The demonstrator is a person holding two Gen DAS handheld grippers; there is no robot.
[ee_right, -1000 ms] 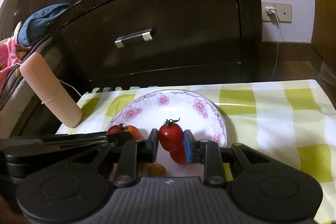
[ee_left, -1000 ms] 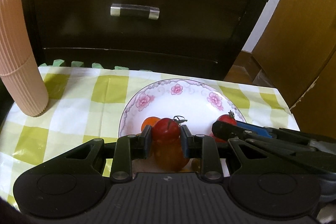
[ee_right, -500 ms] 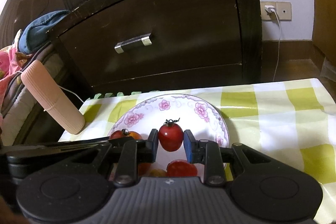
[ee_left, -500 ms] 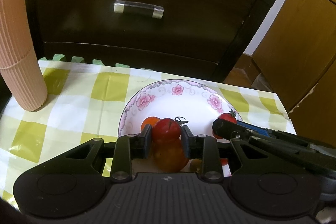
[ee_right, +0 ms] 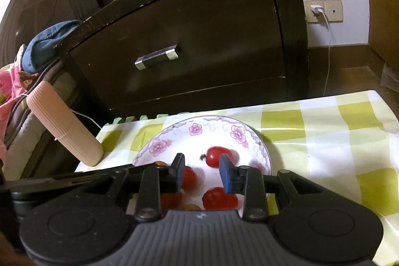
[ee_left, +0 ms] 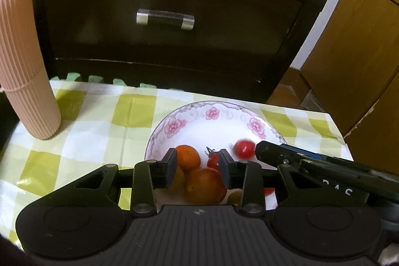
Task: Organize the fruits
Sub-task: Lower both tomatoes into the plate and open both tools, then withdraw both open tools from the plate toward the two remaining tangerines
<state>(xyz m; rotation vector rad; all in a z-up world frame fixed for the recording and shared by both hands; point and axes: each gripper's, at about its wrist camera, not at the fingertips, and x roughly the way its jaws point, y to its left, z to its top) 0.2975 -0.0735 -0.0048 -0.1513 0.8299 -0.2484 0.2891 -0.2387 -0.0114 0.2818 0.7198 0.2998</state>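
On the left of the bench (ee_left: 82, 126), under its green-and-white checked cloth, a ribbed pink cup (ee_left: 23, 66) stands upright, well apart from the flowered plate (ee_left: 214, 114) where the fruit is gathered.

The left tongs (ee_left: 197, 167) hang over the near side of the plate with their jaws spread and nothing between the pads. Below them lie a small orange (ee_left: 187, 156), a larger orange fruit (ee_left: 205, 187) and a stemmed cherry tomato (ee_left: 213, 161). That tomato looks to be resting against the right pad, though the fisheye makes contact hard to judge.

The right tongs (ee_right: 202, 173) are likewise parted and empty. One tomato (ee_right: 219, 156), blurred, lies on the plate just past their tips, and another tomato (ee_right: 218, 198) sits below them.

The step in hand seems to be setting tomatoes into the plate. To finish it well, lift both tongs straight up, keeping the jaws apart so no pad drags a stem or nudges round fruit toward the rim. Wait until the blurred tomato settles before reaching again.

As for writing, only pale partial characters show on the right tongs' dark body at the left wrist view's right edge, perhaps "DAS". No brand is readable.
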